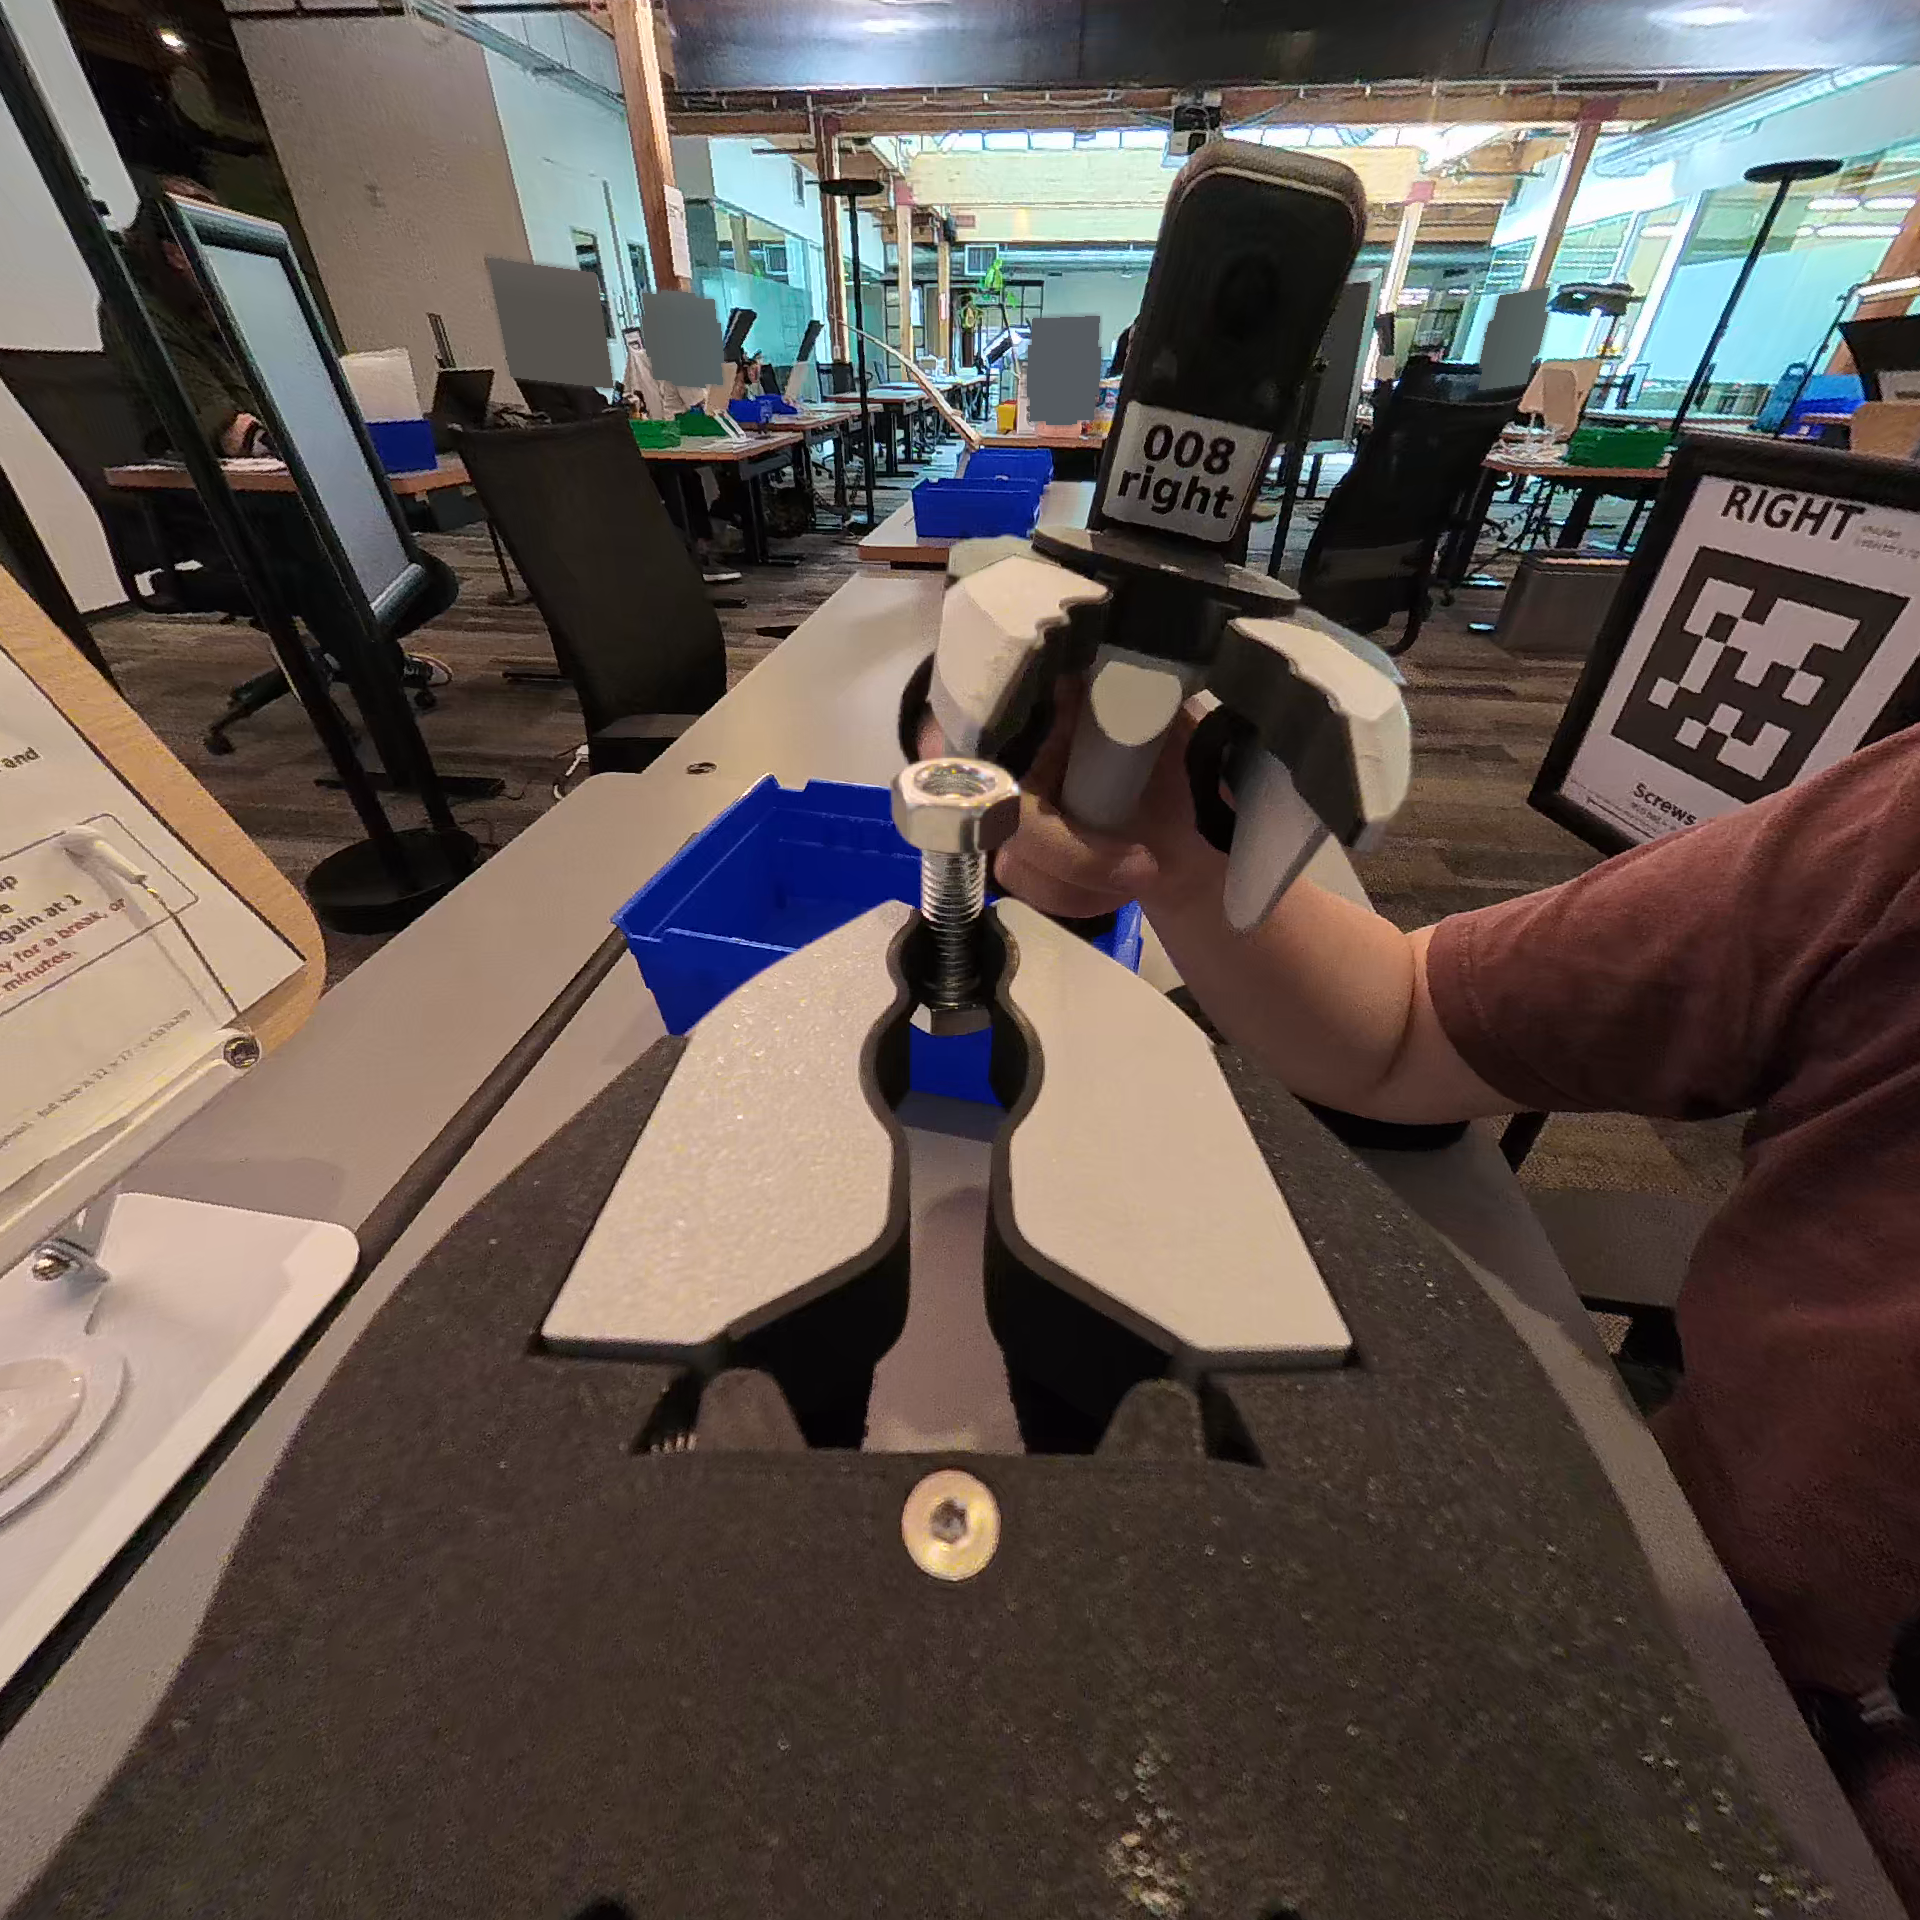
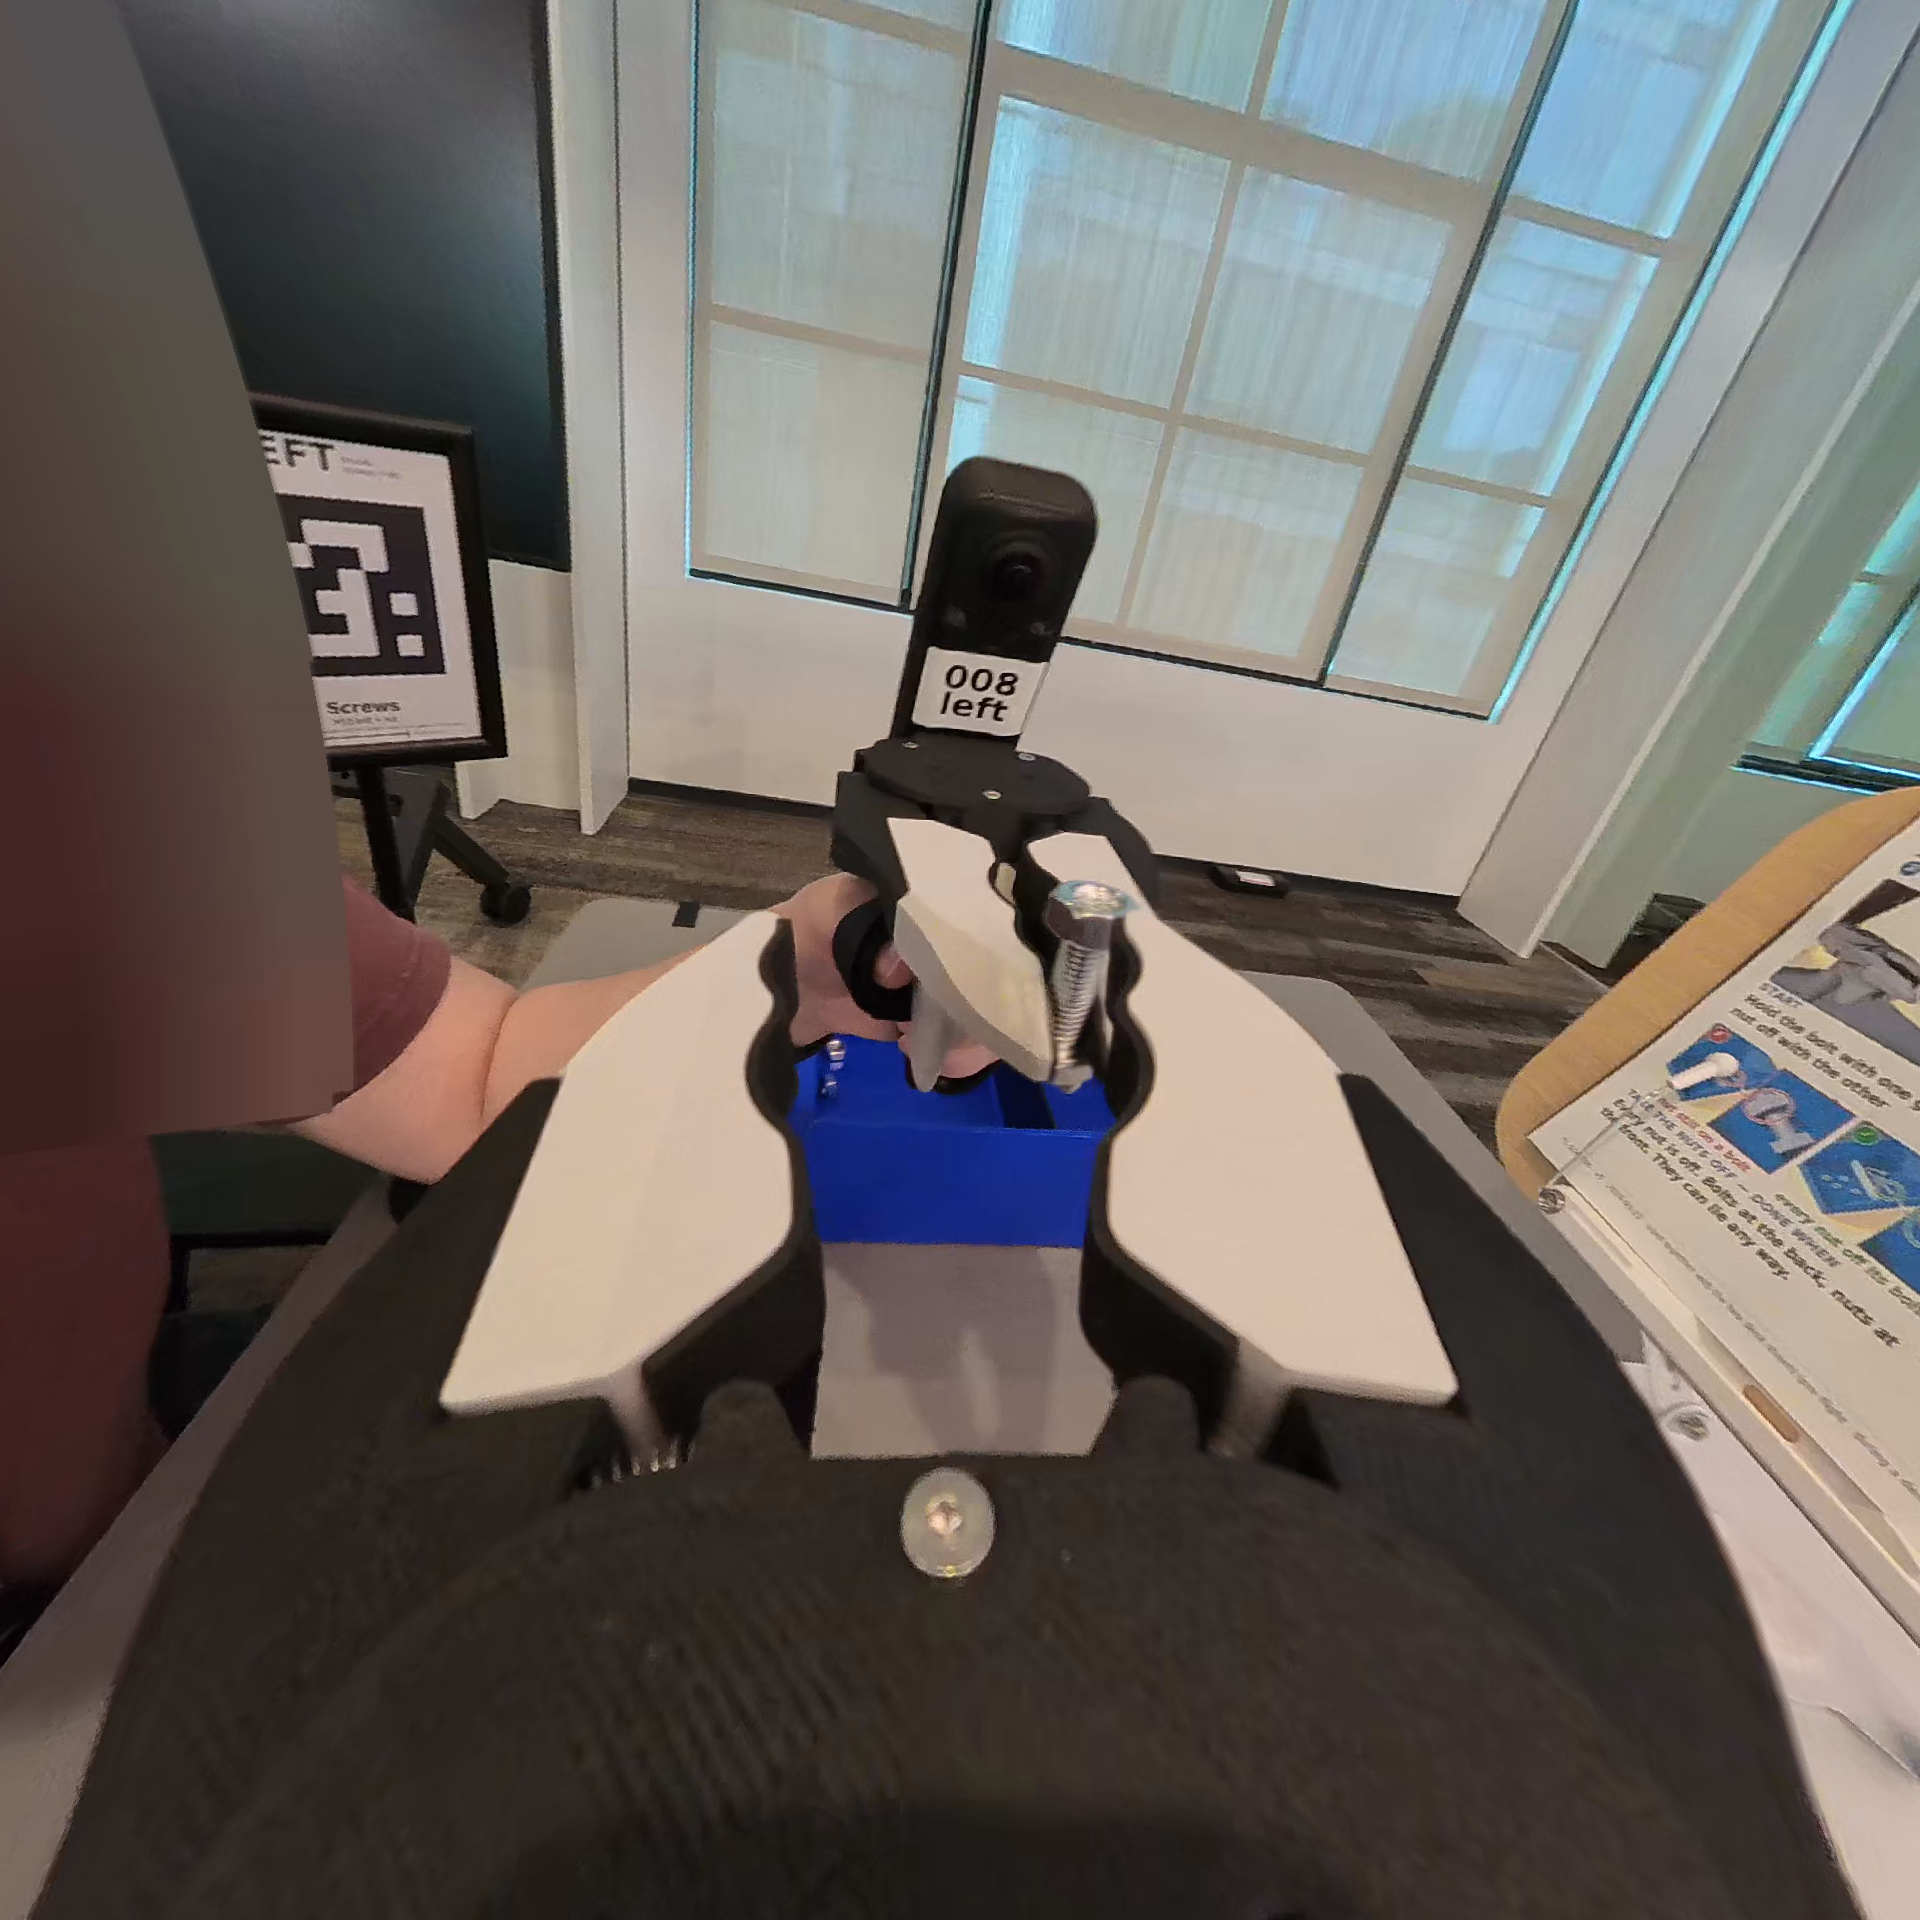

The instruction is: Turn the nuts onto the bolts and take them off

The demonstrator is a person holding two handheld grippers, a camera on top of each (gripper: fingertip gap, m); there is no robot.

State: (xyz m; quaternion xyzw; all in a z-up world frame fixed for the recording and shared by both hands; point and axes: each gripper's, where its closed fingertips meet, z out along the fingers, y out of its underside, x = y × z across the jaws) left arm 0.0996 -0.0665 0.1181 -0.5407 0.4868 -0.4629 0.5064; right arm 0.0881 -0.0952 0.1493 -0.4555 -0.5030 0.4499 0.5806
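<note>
Here the left gripper [image 1: 951, 935] clamps the hex bolt [image 1: 951, 904] upright while the right gripper [image 2: 951, 997] gapes empty; loose clamping could let the bolt spin with its nut [image 1: 956, 805].

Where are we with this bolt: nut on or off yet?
The left tongs grip the bolt upright, with the nut at its top end. The right tongs are open and empty, near the nut. Other pieces lie in the blue bin.
</note>
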